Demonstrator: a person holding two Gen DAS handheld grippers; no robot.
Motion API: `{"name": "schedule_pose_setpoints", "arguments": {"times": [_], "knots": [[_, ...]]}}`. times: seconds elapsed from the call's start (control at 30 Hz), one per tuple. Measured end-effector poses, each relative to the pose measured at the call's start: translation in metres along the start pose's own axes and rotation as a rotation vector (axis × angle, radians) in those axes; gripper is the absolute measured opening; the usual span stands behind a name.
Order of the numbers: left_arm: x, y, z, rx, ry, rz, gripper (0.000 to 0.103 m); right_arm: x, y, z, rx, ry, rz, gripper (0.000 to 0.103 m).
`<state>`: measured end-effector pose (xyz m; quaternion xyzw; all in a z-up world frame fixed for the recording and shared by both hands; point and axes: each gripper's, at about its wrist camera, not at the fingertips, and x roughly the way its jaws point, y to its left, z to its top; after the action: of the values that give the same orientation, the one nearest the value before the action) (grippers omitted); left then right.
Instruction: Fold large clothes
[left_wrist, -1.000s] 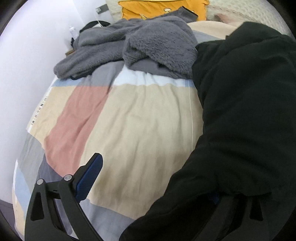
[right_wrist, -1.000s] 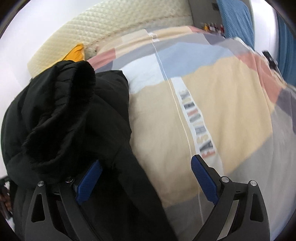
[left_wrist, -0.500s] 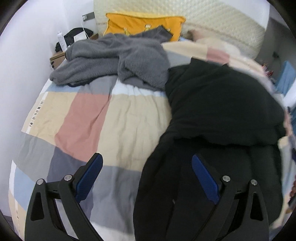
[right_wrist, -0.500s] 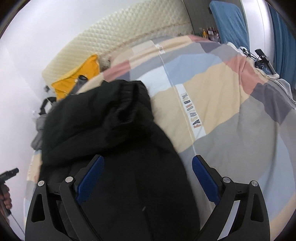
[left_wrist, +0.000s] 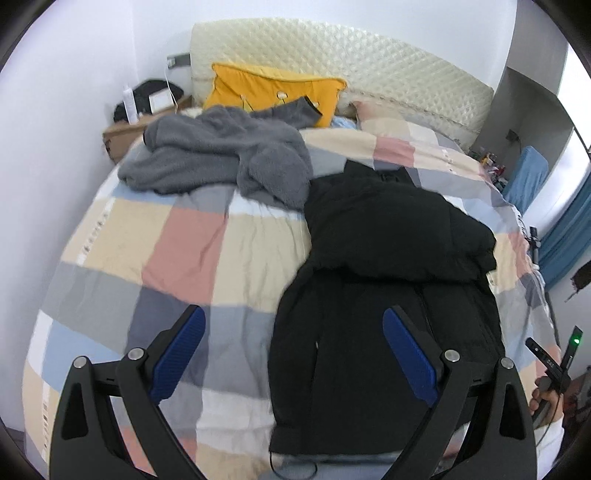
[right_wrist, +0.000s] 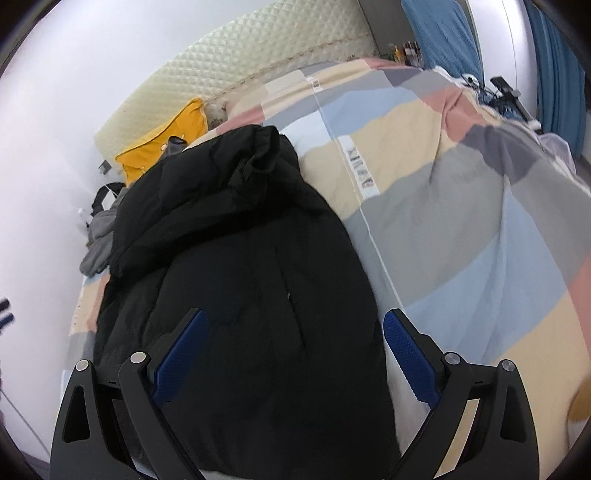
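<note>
1. Now both claws are free of the cloth: the left claw (left_wrist: 291, 350) and the right claw (right_wrist: 293, 350) each stand spread wide with nothing between the blue pads, held above the bed.
2. The black jacket (left_wrist: 388, 295) lies on the patchwork duvet (left_wrist: 184, 251), lengthwise toward the headboard (left_wrist: 369, 70), with its upper part doubled back over the body as a thick bunched layer.
3. A second ago the left claw had black fabric draped right against its right finger and the right claw sat close under a raised cuff; half a second ago both had already let go and begun drawing back. The views are wider again now, so both claws have pulled further away.
4. That reads as one fold released and laid down. The jacket looks only partly folded, with its lower half still long, so another fold probably remains.
5. The grey fleece garment (left_wrist: 221, 158) sits crumpled near the yellow pillow (left_wrist: 273, 92), unmoved across the frames and apparently waiting its turn.
</note>
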<state>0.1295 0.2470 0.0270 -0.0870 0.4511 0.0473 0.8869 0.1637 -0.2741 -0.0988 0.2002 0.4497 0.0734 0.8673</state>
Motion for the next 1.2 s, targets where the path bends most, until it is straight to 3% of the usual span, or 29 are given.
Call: {"name": "schedule_pose_setpoints", "arguments": {"times": [0.1, 0.33, 0.5, 0.67, 0.87, 0.97, 1.2], "knots": [[0.016, 0.013, -0.027, -0.048, 0.087, -0.056, 0.097, -0.003, -0.005, -0.007, 0.047, 0.023, 0.025, 0.096], [0.081, 0.045, -0.091, -0.184, 0.302, -0.183, 0.097, 0.014, -0.03, -0.01, 0.167, 0.18, 0.025, 0.096], [0.123, 0.063, -0.125, -0.27, 0.413, -0.246, 0.097, 0.005, -0.025, -0.008, 0.112, 0.232, 0.05, 0.097], [0.147, 0.077, -0.141, -0.335, 0.468, -0.357, 0.097, 0.012, -0.03, -0.011, 0.081, 0.341, 0.074, 0.097], [0.181, 0.072, -0.155, -0.357, 0.582, -0.483, 0.097, 0.041, -0.053, -0.02, 0.173, 0.479, 0.065, 0.097], [0.192, 0.072, -0.155, -0.359, 0.617, -0.484, 0.097, 0.053, -0.067, -0.022, 0.251, 0.51, 0.055, 0.097], [0.216, 0.06, -0.154, -0.351, 0.706, -0.53, 0.095, 0.071, -0.067, -0.029, 0.289, 0.573, 0.182, 0.097]]}}
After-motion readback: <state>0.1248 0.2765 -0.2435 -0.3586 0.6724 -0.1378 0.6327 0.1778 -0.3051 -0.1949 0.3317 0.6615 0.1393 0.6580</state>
